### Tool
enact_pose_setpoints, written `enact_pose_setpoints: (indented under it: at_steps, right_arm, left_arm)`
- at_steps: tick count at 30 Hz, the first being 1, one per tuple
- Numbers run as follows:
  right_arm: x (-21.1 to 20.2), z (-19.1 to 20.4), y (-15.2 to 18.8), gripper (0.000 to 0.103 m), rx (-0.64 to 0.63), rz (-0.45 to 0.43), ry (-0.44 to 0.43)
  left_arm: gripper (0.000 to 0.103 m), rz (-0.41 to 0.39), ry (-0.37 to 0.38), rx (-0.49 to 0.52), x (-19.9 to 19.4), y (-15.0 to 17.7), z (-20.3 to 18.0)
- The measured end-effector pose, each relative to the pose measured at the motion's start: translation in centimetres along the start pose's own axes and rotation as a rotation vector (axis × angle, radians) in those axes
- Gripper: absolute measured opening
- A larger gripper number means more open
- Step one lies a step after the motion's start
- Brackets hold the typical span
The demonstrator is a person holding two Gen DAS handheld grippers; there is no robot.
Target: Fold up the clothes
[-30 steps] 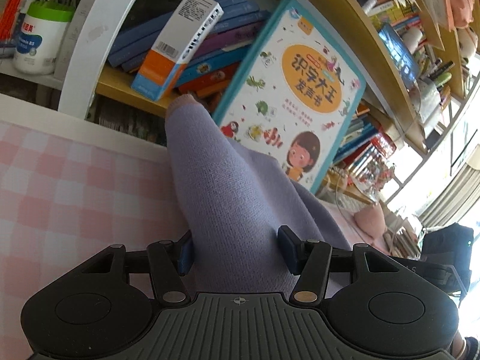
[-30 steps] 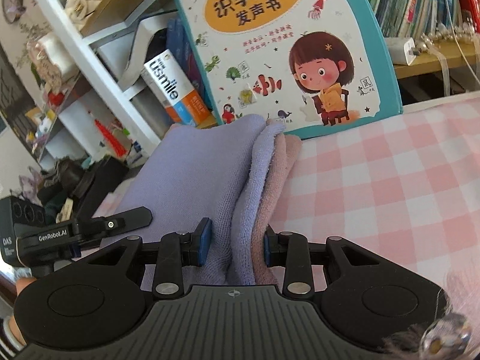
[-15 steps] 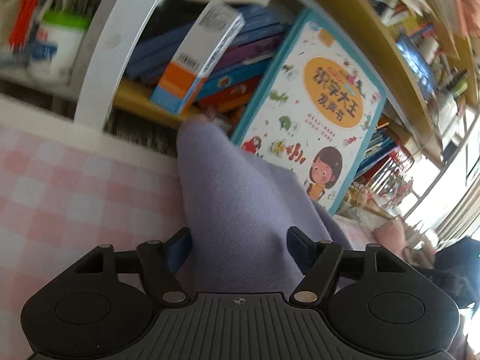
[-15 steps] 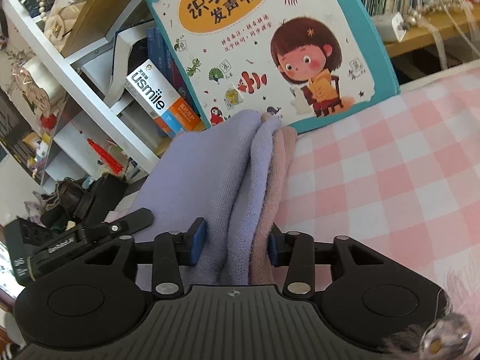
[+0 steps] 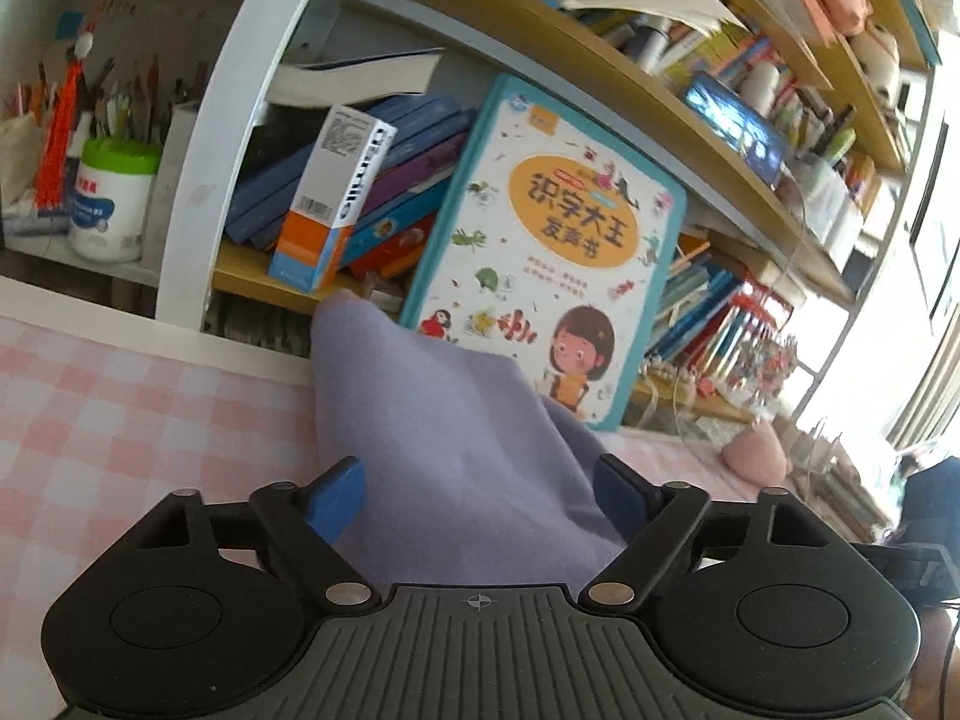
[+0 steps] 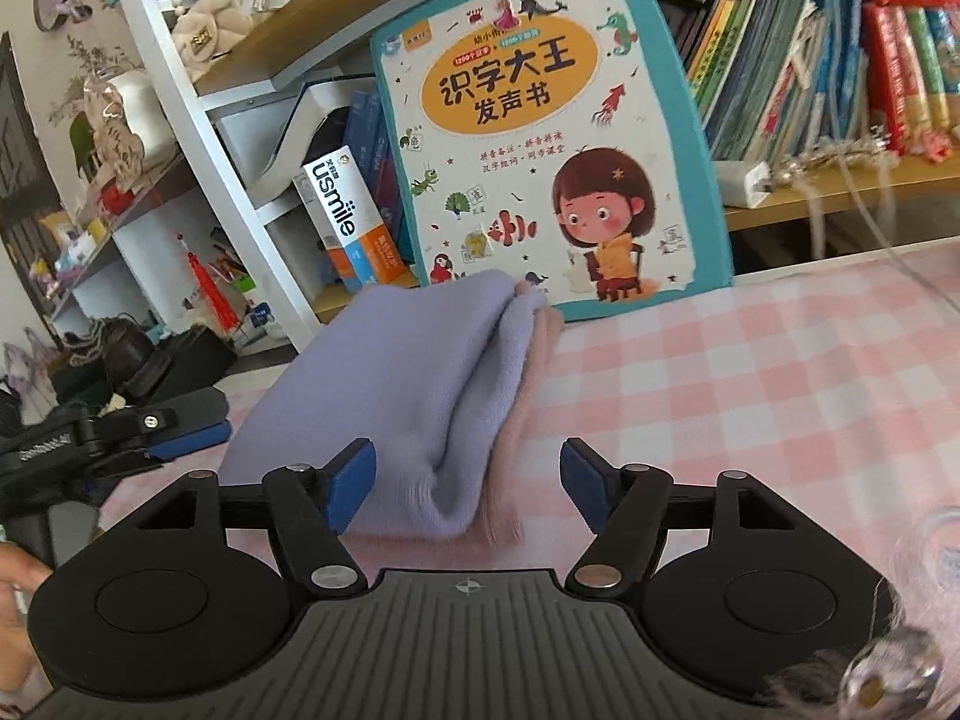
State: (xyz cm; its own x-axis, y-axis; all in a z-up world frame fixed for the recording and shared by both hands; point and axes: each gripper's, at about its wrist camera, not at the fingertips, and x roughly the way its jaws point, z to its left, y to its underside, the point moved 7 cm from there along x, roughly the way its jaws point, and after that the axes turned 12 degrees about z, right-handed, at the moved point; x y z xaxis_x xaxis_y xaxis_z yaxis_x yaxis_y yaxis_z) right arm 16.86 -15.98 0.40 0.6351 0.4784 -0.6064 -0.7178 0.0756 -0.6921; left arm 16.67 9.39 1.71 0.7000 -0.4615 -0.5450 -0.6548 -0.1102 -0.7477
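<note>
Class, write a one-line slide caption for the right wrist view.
Right gripper open around folded lavender garment on pink checked tablecloth, children's book behind.

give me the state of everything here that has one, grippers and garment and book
left gripper: open, fingers either side of the garment
right gripper: open, released
lilac garment: folded, lying on the pink checked cloth
children's book: closed, upright, leaning against the shelf
usmile box: closed, tilted

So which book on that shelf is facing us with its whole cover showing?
The teal-edged children's book with the cartoon girl, propped behind the folded lilac garment; the others show only spines.
</note>
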Motion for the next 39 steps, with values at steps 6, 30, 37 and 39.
enact_pose_setpoints:
  at_steps: [6, 30, 37, 39]
  right_arm:
    - [-1.7, 1.0, 2.4, 0.068, -0.066, -0.003, 0.118]
    - [-4.1, 2.3, 6.2, 0.086, -0.129, -0.090, 0.350]
    - [-4.4, 2.2, 6.8, 0.089, -0.122, -0.099, 0.388]
    - [-4.4, 2.4, 6.9, 0.089, -0.131, -0.100, 0.395]
  left_arm:
    - [0.090, -0.042, -0.109, 0.088, -2.0, 1.9, -2.9]
    - [0.099, -0.039, -0.303, 0.119, -2.8, 6.3, -4.9]
    - [0.100, -0.032, -0.338, 0.127, -2.6, 6.9, -4.6]
    - [0.100, -0.030, -0.347, 0.140, -2.5, 7.0, -4.7]
